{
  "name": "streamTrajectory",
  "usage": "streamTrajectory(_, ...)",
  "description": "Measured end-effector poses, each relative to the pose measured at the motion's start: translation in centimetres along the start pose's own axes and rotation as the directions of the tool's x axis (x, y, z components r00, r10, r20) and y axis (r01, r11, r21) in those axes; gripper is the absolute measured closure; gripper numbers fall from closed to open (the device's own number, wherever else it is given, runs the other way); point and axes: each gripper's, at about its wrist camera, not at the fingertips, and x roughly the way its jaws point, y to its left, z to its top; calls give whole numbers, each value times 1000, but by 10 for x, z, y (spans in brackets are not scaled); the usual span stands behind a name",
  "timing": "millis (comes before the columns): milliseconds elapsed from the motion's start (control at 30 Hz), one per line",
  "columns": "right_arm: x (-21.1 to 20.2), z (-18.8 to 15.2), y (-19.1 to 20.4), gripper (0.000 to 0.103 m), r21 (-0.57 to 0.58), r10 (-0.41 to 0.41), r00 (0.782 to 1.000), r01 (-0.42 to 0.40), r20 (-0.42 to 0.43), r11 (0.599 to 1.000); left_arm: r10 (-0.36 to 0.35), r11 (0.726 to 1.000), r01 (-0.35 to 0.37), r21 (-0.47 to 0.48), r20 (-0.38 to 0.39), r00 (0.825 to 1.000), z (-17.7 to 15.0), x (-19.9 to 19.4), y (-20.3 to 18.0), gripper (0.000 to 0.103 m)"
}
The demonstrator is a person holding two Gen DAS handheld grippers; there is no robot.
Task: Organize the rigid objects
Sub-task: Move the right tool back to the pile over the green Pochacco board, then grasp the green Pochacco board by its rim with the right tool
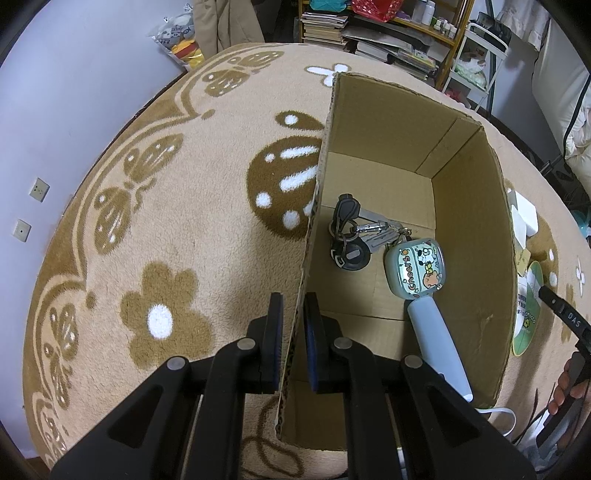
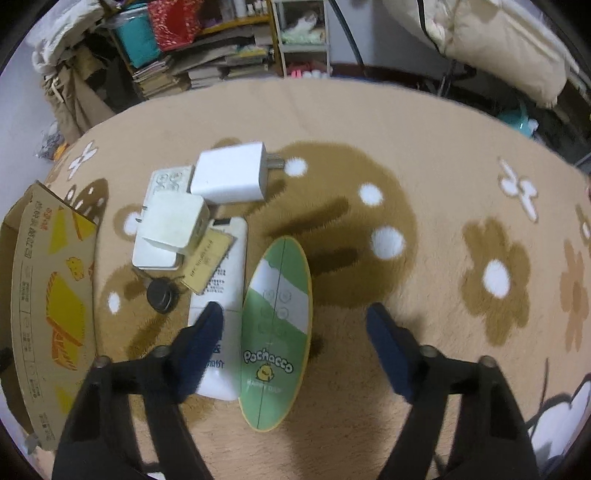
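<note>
My left gripper is shut on the left wall of an open cardboard box, one pad inside and one outside. On the box floor lie a bunch of keys and a pale blue handled piece with a "Cheers" cartoon face. My right gripper hangs open and points down over a green and white oval "Pochacco" piece on the rug. The oval lies between the fingers, nearer the left one, and neither pad touches it. The left fingertip sits over a long white item beside the oval.
Left of the oval lie two white chargers, a flat white case, a yellow card and a small black round thing. The printed outer wall of the box stands at far left. Cluttered shelves lie beyond the rug.
</note>
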Motion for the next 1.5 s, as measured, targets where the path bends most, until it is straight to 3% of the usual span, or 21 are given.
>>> streamTrajectory(200, 13, -7, -4, 25, 23, 14, 999, -13, -41, 1000, 1, 1000, -1, 1, 0, 1000, 0, 0, -1, 92)
streamTrajectory(367, 21, -10, -3, 37, 50, 69, 995, -66, -66, 997, 2, 1000, -2, 1, 1, 1000, 0, 0, -1, 92)
streamTrajectory(433, 23, -12, -2, 47, 51, 73, 995, -69, -75, 996, 2, 1000, -2, 2, 0, 1000, 0, 0, -1, 92)
streamTrajectory(600, 30, -15, 0, 48, 53, 68, 994, -63, -87, 997, 8, 1000, -8, 8, 2, 1000, 0, 0, -1, 92)
streamTrajectory(800, 31, -15, 0, 48, 85, 87, 993, -80, -82, 993, 8, 1000, -8, 8, 2, 1000, 0, 1, -1, 92)
streamTrajectory(1067, 24, -15, -1, 68, 79, 99, 993, -94, -66, 992, 7, 1000, -7, 7, 2, 1000, 0, 1, -1, 92)
streamTrajectory(1367, 15, -13, 2, 70, 86, 123, 992, -120, -29, 989, 9, 1000, -9, 8, 2, 1000, -1, 1, -2, 91)
streamTrajectory(1500, 10, -12, 2, 78, 101, 170, 985, -168, -15, 981, 13, 1000, -13, 12, 3, 1000, -1, 1, -2, 91)
